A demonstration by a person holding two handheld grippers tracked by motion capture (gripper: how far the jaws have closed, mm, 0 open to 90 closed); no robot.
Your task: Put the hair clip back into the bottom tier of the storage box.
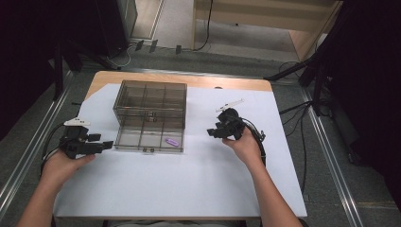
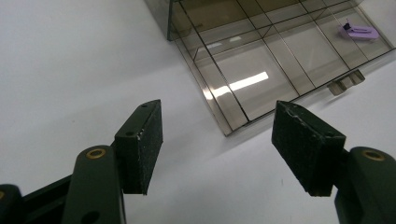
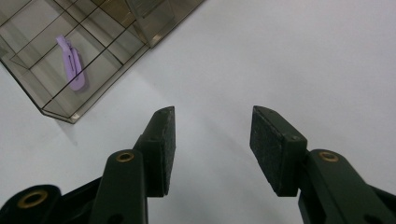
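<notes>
1. A person at a table [image 1: 198,189] covered in white sheeting holds a gripper in each hand, on either side of a smoked-plastic compartment box [image 1: 150,116] that lies open, its lid tipped back toward the table's far edge.

2. The left gripper [image 1: 108,144] sits near the table's left edge, just beside the box's near-left corner; in the left gripper view its jaws stand wide apart with nothing between them, pointing at that corner.

3. The right gripper [image 1: 211,133] rests right of the box, apart from it, toward the table's right half; the right gripper view shows its jaws spread to a moderate gap, also empty, over bare sheeting.

4. A small purple clip [image 1: 172,142] lies alone in the near-right compartment of the tray, close to the box's near edge. The other compartments look empty.

5. Judging by this layout, the clip is stowed and both claws are clear of it, so the step in hand appears to be closing the box.

6. The next move likely calls for 1 gripper to steady the tray while the other reaches the lid's far edge and swings it forward over the 2 front latches [image 1: 149,150].
</notes>
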